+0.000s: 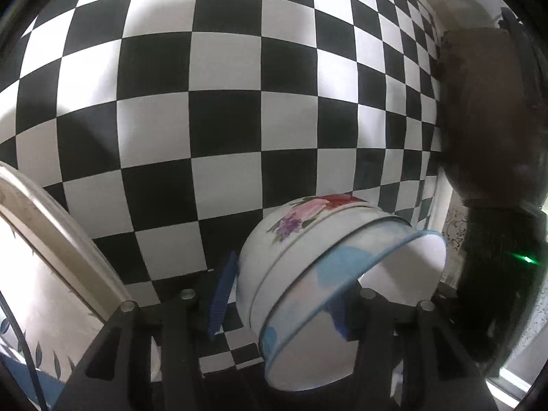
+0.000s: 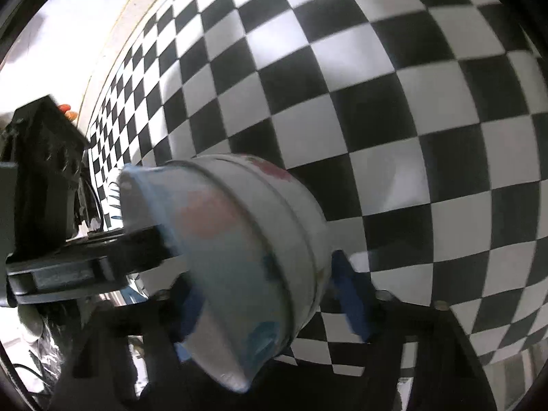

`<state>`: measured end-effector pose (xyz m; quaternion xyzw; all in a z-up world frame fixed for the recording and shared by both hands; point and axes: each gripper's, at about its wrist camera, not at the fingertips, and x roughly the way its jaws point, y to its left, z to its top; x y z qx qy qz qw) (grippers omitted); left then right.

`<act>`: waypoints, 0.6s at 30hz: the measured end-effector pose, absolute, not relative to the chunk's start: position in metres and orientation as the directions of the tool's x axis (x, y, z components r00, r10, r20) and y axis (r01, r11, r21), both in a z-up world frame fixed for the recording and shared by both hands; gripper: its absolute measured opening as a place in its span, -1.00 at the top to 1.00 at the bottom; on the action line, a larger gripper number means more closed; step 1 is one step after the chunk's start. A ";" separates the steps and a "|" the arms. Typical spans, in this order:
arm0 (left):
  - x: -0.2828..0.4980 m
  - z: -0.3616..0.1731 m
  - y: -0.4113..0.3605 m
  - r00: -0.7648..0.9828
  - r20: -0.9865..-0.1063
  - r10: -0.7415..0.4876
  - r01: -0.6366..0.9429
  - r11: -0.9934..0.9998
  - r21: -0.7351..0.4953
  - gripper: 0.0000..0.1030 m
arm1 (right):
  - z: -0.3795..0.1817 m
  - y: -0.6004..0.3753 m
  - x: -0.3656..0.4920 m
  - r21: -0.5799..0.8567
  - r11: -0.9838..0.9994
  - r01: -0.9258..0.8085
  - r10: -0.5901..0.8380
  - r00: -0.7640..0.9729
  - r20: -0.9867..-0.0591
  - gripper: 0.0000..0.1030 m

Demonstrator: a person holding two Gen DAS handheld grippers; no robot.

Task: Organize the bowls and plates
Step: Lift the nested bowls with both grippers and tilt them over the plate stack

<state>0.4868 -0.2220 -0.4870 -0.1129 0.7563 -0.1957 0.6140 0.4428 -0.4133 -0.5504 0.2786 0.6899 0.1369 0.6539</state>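
Transfer step in hand, we judge: two nested bowls [image 1: 308, 274], a floral one inside a blue-rimmed one, hang tilted above the checkered table [image 1: 205, 102]. The left gripper [image 1: 279, 298] sits partly open, one finger each side of the rim, clamping it. The right gripper [image 2: 274, 294] straddles the bowls' wall, partly open; we cannot tell whether its pads press. One plate [image 1: 51, 239] stands at near left. Next, we judge, lowering them level.
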 end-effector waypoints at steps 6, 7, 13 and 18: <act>0.485 -0.481 -0.222 -0.171 -0.893 -0.416 0.121 0.891 -0.438 0.11 | -0.563 -0.412 0.443 0.597 0.768 0.232 0.604 0.044 -0.795 -0.16; 0.483 -0.480 -0.221 -0.162 -0.896 -0.414 0.130 0.891 -0.435 0.11 | -0.562 -0.412 0.443 0.596 0.771 0.227 0.602 0.049 -0.797 -0.16; 0.478 -0.474 -0.222 -0.129 -0.903 -0.409 0.154 0.892 -0.426 0.14 | -0.559 -0.408 0.441 0.595 0.779 0.197 0.593 0.074 -0.802 -0.08; 0.472 -0.469 -0.222 -0.109 -0.900 -0.423 0.163 0.885 -0.436 0.15 | -0.552 -0.404 0.440 0.588 0.792 0.165 0.581 0.094 -0.809 -0.05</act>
